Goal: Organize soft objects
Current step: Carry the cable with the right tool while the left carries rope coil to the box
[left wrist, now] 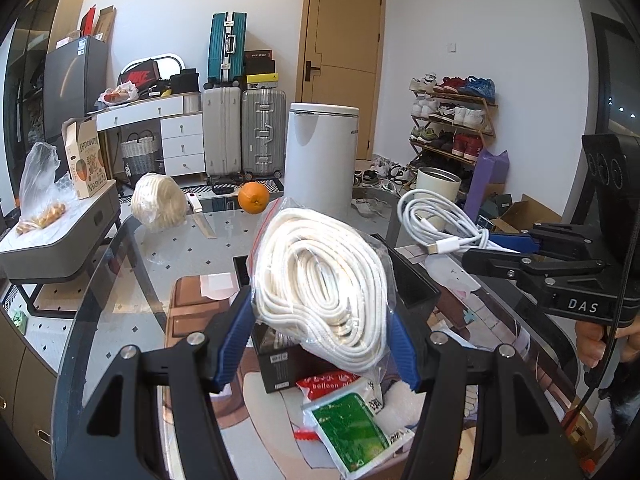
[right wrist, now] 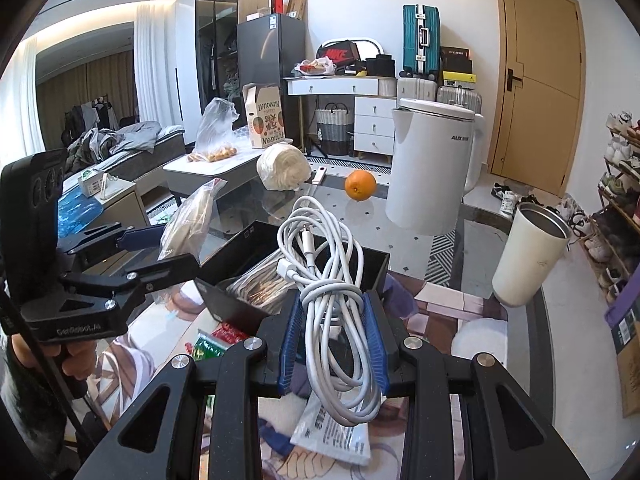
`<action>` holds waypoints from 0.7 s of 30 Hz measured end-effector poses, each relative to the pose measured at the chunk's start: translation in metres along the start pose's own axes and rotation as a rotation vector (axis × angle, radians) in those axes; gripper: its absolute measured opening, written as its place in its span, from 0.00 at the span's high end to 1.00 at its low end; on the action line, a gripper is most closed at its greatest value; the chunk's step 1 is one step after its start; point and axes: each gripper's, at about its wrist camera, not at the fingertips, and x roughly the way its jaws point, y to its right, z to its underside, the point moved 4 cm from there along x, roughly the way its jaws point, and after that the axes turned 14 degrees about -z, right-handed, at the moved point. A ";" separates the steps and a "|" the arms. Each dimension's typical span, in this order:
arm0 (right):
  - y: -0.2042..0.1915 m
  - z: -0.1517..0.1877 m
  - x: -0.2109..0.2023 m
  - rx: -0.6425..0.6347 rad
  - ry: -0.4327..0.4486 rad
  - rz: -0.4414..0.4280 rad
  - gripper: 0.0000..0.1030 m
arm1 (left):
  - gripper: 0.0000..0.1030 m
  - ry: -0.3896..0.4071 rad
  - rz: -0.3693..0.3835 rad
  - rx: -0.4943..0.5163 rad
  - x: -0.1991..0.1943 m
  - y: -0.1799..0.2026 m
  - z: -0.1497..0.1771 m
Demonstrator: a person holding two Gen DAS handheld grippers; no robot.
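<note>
My left gripper (left wrist: 320, 332) is shut on a clear zip bag of coiled white rope (left wrist: 324, 276) and holds it above a black open box (left wrist: 412, 280) on the glass table. My right gripper (right wrist: 334, 340) is shut on a coiled white charging cable (right wrist: 332, 280), held over the same black box (right wrist: 236, 300). The right gripper and its cable (left wrist: 436, 224) show at the right of the left wrist view. The left gripper with its bag (right wrist: 188, 228) shows at the left of the right wrist view. A second white rope bundle (left wrist: 158, 202) lies at the table's far left.
An orange (left wrist: 253, 197), a white kettle (left wrist: 322, 156) and a cream steel cup (right wrist: 528, 256) stand on the glass table (left wrist: 120, 280). Small packets (left wrist: 348, 428) lie on the near mat. Suitcases, drawers and a shoe rack stand behind.
</note>
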 end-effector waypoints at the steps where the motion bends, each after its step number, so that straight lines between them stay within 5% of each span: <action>1: 0.001 -0.001 0.002 0.002 -0.002 0.002 0.70 | 0.41 -0.003 0.001 -0.001 0.002 0.000 -0.001; 21: 0.015 -0.017 0.073 -0.029 -0.136 -0.008 0.70 | 0.41 -0.070 -0.005 0.033 0.052 0.004 -0.007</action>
